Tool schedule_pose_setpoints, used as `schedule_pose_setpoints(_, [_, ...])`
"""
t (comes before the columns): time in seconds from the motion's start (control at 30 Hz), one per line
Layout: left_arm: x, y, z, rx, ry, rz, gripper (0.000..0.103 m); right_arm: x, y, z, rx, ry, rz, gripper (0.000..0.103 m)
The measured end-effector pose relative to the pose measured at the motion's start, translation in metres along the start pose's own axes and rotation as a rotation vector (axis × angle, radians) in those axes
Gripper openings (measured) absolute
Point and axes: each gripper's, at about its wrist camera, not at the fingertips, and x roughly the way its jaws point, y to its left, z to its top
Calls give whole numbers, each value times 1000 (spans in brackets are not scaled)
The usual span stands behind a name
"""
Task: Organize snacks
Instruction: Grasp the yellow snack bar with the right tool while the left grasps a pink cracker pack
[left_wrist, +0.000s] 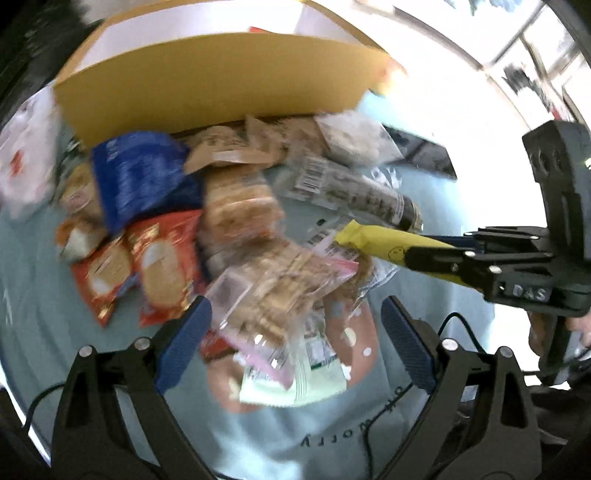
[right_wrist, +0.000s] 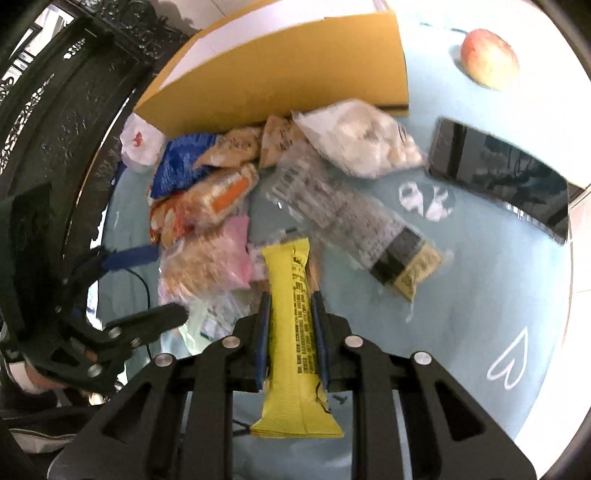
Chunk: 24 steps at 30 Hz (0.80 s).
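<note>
one yellow bar (right_wrist: 291, 317) sits clenched in the right gripper (right_wrist: 290, 314), its far end overhanging; it may snag the snack pile (right_wrist: 207, 221). left gripper (left_wrist: 291, 332) gapes, empty.

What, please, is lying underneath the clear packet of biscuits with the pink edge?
Under the clear biscuit packet a pale green sachet pokes out; whatever else it covers is hidden.

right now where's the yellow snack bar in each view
Left wrist: the yellow snack bar sits right of centre, pointing left out of the right claw.
Right wrist: the bar stands bottom centre, clamped between the claw's blue pads.
Shared landmark: the cardboard box behind the snack pile.
</note>
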Motion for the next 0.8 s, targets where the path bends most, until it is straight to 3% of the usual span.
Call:
schedule_pose_setpoints(0.03, [6,-4,2,23,13,4,86,2,-2,-2,1,8,-9,23])
schedule_pose_setpoints(0.13, [20,-11,6,96,40,46,64,8,-9,-10,24,39,-12,28])
schedule_pose_setpoints(0.17, [25,-10,7,105,54,67,53,9,-11,-12,28,42,-13,36])
schedule_pose_setpoints(0.2, [29,-8,8,105,62,65,50,10,-11,-13,31,47,-16,45])
schedule_pose_setpoints(0.3, [38,-9,6,128,77,76,51,11,-14,-16,28,60,-19,56])
schedule_pose_setpoints(0.4, [50,-16,1,184,101,136,58,15,-9,-15,-7,67,-60,57])
schedule_pose_setpoints(0.53, [66,-16,0,177,135,143,69,37,1,-12,-92,114,-178,57])
schedule_pose_setpoints(0.57, [67,-19,-1,186,135,151,70,42,3,-12,-107,124,-203,57])
schedule_pose_setpoints(0.63, [66,-18,1,170,129,157,67,48,9,-14,-148,123,-250,47])
schedule_pose_setpoints(0.7, [59,-8,2,119,116,155,48,48,14,-16,-183,124,-312,19])
schedule_pose_setpoints(0.8, [42,6,-2,48,87,103,47,32,5,-15,-122,81,-251,19])
